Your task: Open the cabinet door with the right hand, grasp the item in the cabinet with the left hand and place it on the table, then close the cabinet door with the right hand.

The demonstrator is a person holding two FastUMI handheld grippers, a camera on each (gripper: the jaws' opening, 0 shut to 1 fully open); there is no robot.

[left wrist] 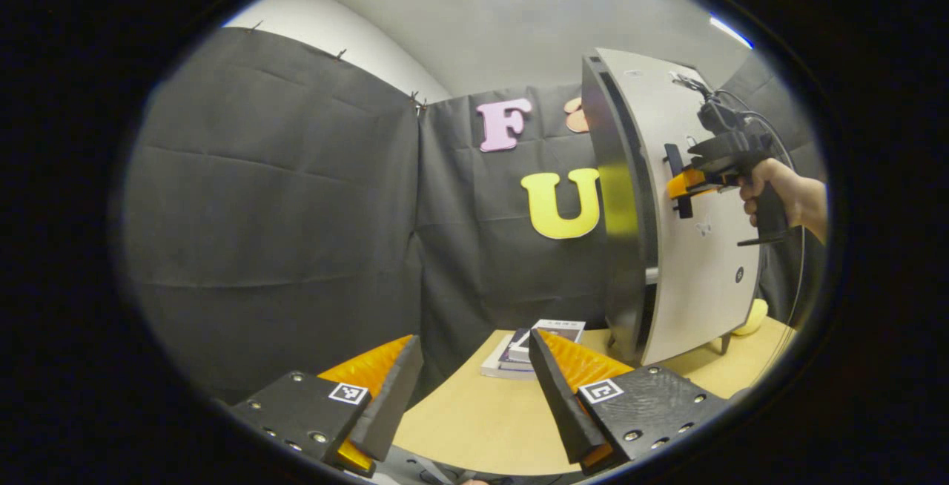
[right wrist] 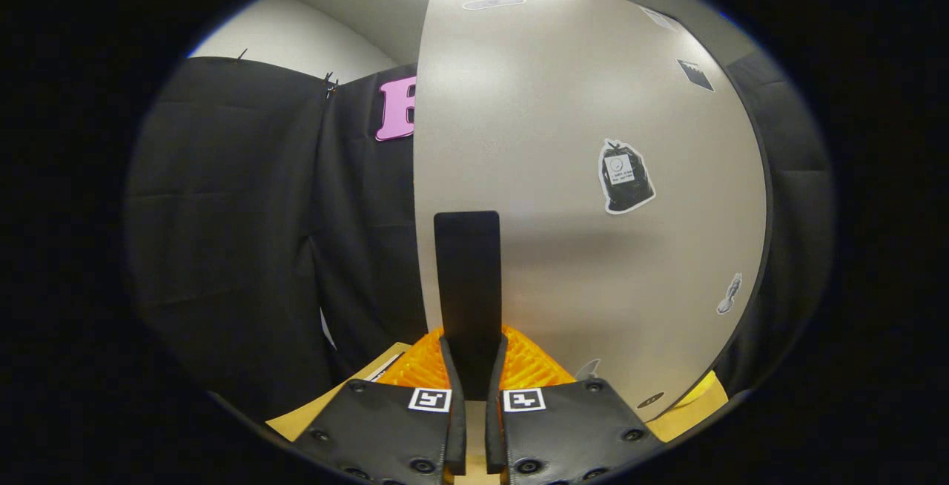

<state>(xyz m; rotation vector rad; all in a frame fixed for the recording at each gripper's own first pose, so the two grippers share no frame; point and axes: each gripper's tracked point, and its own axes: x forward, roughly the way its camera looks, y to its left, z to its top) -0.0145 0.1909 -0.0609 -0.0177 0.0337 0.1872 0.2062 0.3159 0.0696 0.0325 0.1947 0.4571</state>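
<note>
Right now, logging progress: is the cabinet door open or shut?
Slightly open: the cabinet door shows a dark gap at its edge; the right claw grips its handle.

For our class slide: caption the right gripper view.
Right gripper shut on the cabinet door handle.

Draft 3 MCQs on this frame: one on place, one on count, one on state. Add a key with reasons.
1. Where are the books?
A. on the table
B. on top of the cabinet
C. in the left claw

2. How many black handles are on the cabinet door?
A. none
B. one
C. three

3. What state is the right claw in?
A. open, away from the door
B. shut on the door handle
C. shut on a book

Key: 1 A, the stack lies on the tabletop left of the cabinet; 2 B, a single vertical bar shows; 3 B, both fingers press the bar.
</note>
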